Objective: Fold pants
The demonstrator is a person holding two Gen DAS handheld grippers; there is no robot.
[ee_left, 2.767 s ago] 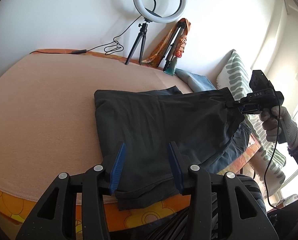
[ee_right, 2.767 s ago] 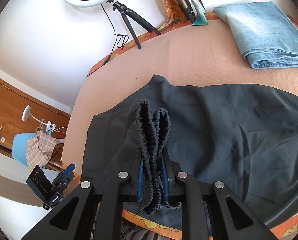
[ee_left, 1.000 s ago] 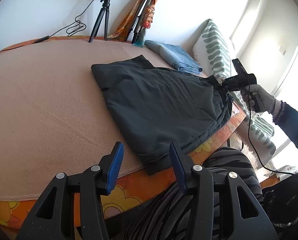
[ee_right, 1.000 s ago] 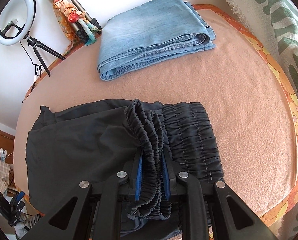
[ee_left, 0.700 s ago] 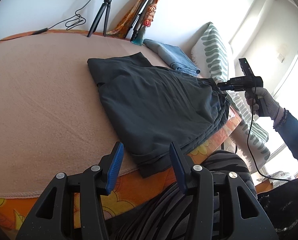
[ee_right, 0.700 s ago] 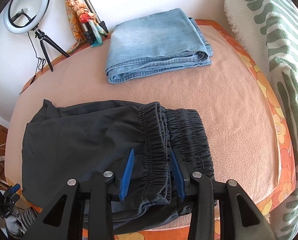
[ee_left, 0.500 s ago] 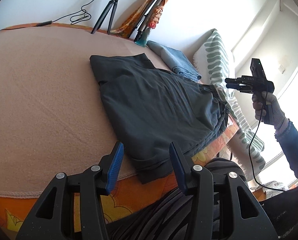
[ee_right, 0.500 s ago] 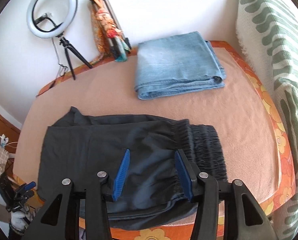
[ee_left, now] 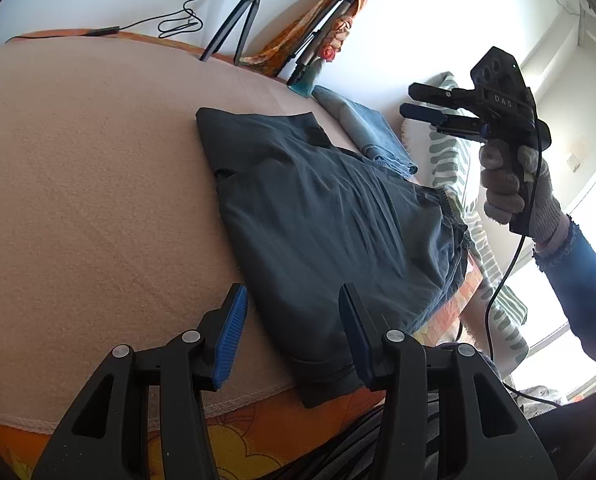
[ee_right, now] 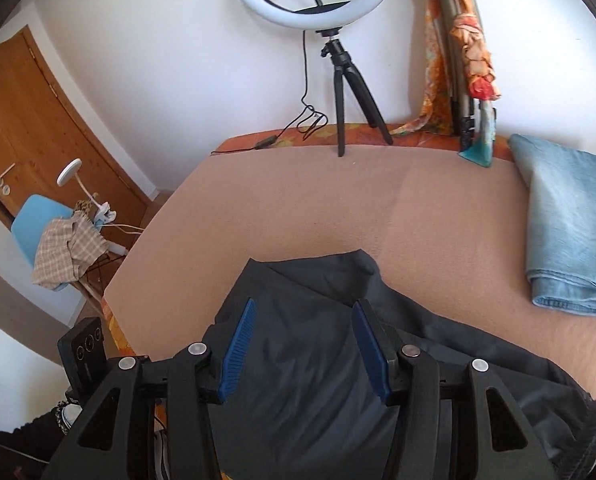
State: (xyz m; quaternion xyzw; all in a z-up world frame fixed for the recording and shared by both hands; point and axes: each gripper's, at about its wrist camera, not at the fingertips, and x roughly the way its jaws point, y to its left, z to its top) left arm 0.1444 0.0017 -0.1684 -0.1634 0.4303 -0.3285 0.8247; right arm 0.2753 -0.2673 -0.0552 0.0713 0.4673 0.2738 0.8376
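The dark grey pants (ee_left: 330,224) lie folded on the peach bed cover (ee_left: 78,184), with the elastic waistband at the right near the bed edge; they also show in the right wrist view (ee_right: 322,364). My left gripper (ee_left: 294,300) is open and empty, above the near corner of the pants. My right gripper (ee_right: 304,312) is open and empty, held in the air above the pants. In the left wrist view the right gripper (ee_left: 412,99) is raised well above the waistband in a gloved hand.
Folded blue jeans (ee_right: 570,228) lie at the far right of the bed. A ring light on a tripod (ee_right: 338,80) and a wrapped tripod (ee_right: 466,52) stand at the back wall. A green patterned pillow (ee_left: 458,168) is at the right. The bed edge (ee_left: 258,412) is near me.
My right gripper opened, let go of the pants' waistband, and rose up and away. The waistband now lies flat. The left gripper stayed open and shifted slightly.
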